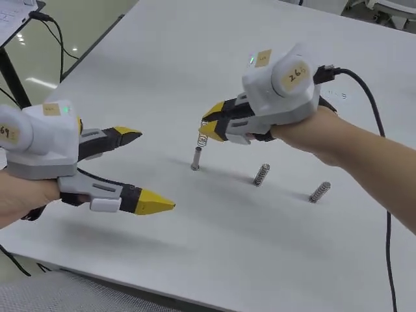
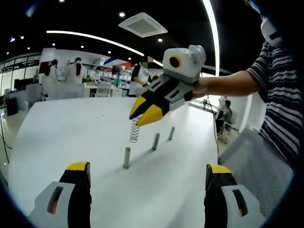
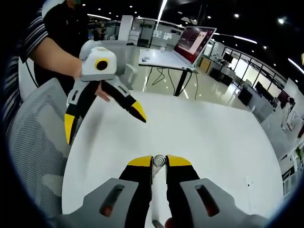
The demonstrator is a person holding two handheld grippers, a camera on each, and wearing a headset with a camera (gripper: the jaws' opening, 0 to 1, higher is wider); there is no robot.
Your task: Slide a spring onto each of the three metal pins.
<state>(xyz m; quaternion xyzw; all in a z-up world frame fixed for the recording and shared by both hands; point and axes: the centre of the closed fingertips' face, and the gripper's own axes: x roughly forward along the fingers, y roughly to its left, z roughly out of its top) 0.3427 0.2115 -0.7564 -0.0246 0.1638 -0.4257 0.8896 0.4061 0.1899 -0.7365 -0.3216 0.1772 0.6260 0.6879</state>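
Two of three done: middle pin (image 1: 261, 174) and right pin (image 1: 319, 192) already wearing springs, toward the near edge of the counter (image 1: 195, 58). Left to do: bare pin (image 1: 195, 159), upright beside them. Right gripper (image 1: 207, 130) jaws pinched almost closed on the last spring (image 1: 202, 140), dangling just above the bare pin, not yet threaded on. Left gripper (image 1: 156, 169) jaws spread wide, empty, by the near left corner.

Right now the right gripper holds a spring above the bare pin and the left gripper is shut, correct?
No: the left gripper is open, its jaws spread wide apart, as the head view shows. The right gripper does hold a spring just above the bare pin.
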